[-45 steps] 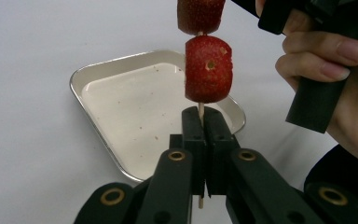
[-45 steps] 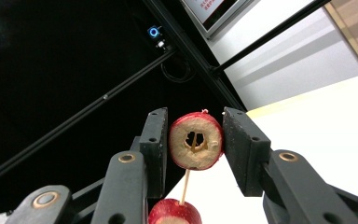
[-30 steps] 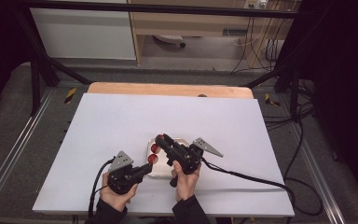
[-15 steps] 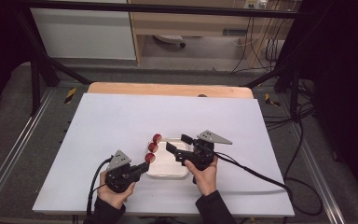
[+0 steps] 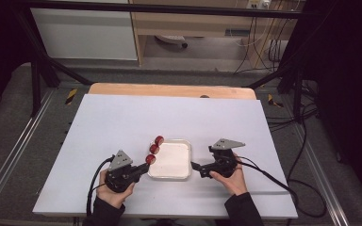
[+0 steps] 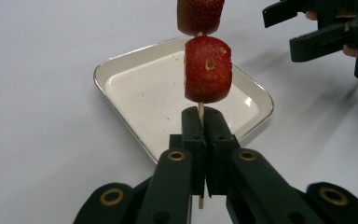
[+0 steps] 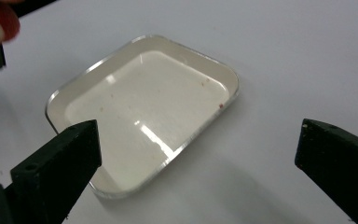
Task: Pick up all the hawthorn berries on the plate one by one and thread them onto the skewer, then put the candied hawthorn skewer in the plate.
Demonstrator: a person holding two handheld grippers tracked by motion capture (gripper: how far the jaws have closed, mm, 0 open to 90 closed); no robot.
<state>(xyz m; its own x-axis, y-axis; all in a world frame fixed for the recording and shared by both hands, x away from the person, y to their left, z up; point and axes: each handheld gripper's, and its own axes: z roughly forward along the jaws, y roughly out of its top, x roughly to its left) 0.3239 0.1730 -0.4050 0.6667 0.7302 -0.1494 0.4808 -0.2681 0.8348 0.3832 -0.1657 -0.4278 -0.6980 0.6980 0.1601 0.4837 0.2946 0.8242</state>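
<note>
A thin wooden skewer carries three red strawberries (image 5: pixel 154 149) in a row, slanting up over the left rim of a shallow white tray (image 5: pixel 181 173). My left gripper (image 5: pixel 143 168) is shut on the skewer's lower end. In the left gripper view the stick rises from between the closed jaws of that gripper (image 6: pixel 204 122) into the nearest strawberry (image 6: pixel 208 70). My right gripper (image 5: pixel 202 160) sits just right of the tray and points left at it. Its jaws have just been opening and stand wide apart (image 7: pixel 196 158) with nothing between them, the tray (image 7: pixel 214 112) lying beyond.
Everything rests on a white table sheet (image 5: pixel 122 117) over a wooden board (image 5: pixel 169 89). Cables trail from both grippers toward the near edge and the right. A black frame and grey floor surround the table.
My right gripper has left the strawberries on the skewer, moved right across the tray to its far side, and opened its jaws. The left gripper and skewer have stayed put.
</note>
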